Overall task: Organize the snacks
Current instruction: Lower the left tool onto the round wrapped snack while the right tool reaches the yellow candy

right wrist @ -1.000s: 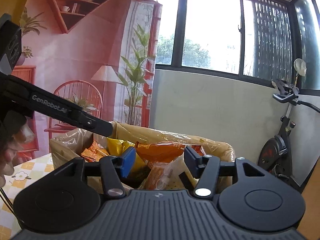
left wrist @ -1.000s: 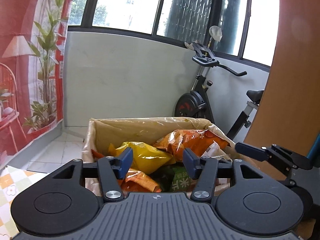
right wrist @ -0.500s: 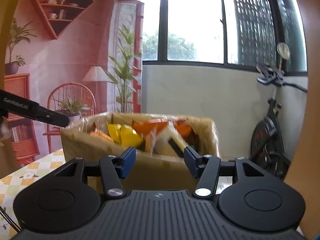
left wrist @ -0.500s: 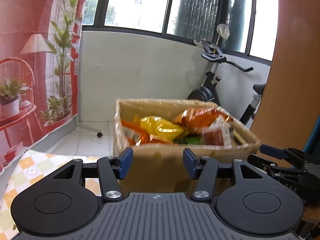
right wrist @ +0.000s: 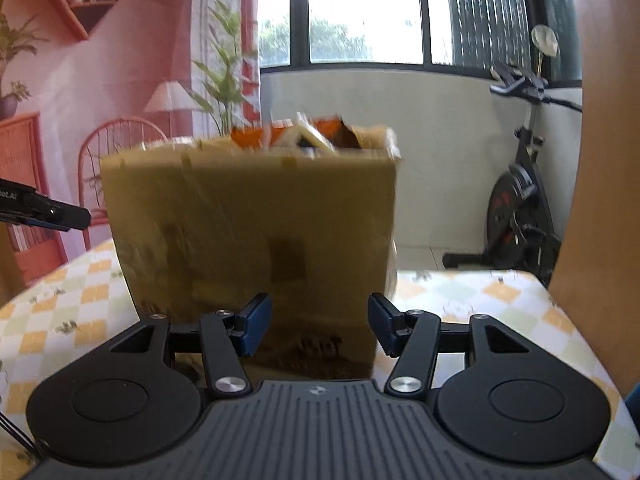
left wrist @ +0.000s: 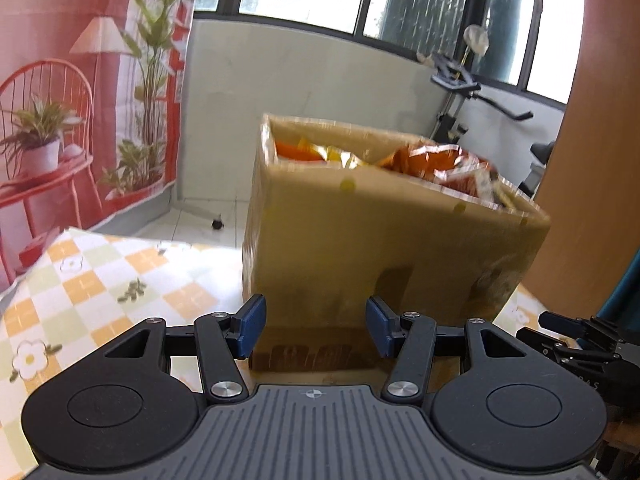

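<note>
A brown cardboard box (left wrist: 384,240) stands on the checkered tablecloth (left wrist: 120,280), filled with orange and yellow snack bags (left wrist: 440,162). My left gripper (left wrist: 316,330) is open and empty, low in front of the box's near wall. My right gripper (right wrist: 318,328) is open and empty too, facing the box (right wrist: 256,232) from close by; snack bags (right wrist: 292,136) stick out over its rim. The right gripper also shows at the lower right of the left wrist view (left wrist: 580,340), and the left gripper's finger at the left edge of the right wrist view (right wrist: 48,212).
An exercise bike (right wrist: 524,208) stands on the floor behind the table. A wooden panel (left wrist: 592,160) rises at the right. A red printed backdrop (left wrist: 60,100) hangs at the left. The tablecloth (right wrist: 480,300) runs on both sides of the box.
Both grippers have pulled back and dropped from above the box's opening to table level in front of it. The box now shows its side walls. Both jaws stay open.
</note>
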`<state>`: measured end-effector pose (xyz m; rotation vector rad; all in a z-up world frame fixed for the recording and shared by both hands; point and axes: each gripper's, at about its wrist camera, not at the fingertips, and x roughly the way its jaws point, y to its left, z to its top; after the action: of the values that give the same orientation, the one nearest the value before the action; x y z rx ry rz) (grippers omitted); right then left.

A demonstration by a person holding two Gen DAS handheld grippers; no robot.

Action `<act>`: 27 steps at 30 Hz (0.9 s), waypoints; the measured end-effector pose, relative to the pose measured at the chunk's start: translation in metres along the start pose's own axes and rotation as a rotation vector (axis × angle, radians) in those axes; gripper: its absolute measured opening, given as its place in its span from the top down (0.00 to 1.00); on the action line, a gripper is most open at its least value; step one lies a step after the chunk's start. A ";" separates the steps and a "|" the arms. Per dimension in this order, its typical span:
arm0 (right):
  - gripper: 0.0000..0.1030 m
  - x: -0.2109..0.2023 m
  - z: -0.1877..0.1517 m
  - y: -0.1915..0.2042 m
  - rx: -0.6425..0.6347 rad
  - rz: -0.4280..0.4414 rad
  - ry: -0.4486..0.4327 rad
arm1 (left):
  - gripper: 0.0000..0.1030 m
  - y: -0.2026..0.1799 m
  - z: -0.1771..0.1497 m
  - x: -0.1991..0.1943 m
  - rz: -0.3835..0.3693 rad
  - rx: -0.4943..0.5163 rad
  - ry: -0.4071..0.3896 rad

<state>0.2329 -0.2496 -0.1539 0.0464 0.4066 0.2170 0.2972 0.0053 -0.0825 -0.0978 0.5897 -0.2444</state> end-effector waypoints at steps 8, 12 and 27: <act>0.44 0.020 -0.030 -0.010 0.035 -0.024 0.097 | 0.44 0.005 -0.019 0.019 -0.007 -0.006 0.059; 0.44 0.032 -0.043 -0.010 0.044 -0.022 0.147 | 0.44 0.004 -0.031 0.031 -0.010 -0.003 0.098; 0.43 0.057 -0.071 -0.009 0.027 -0.008 0.248 | 0.38 -0.009 -0.060 0.053 -0.030 0.023 0.194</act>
<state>0.2576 -0.2454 -0.2417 0.0444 0.6571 0.2100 0.3045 -0.0182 -0.1590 -0.0608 0.7784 -0.2921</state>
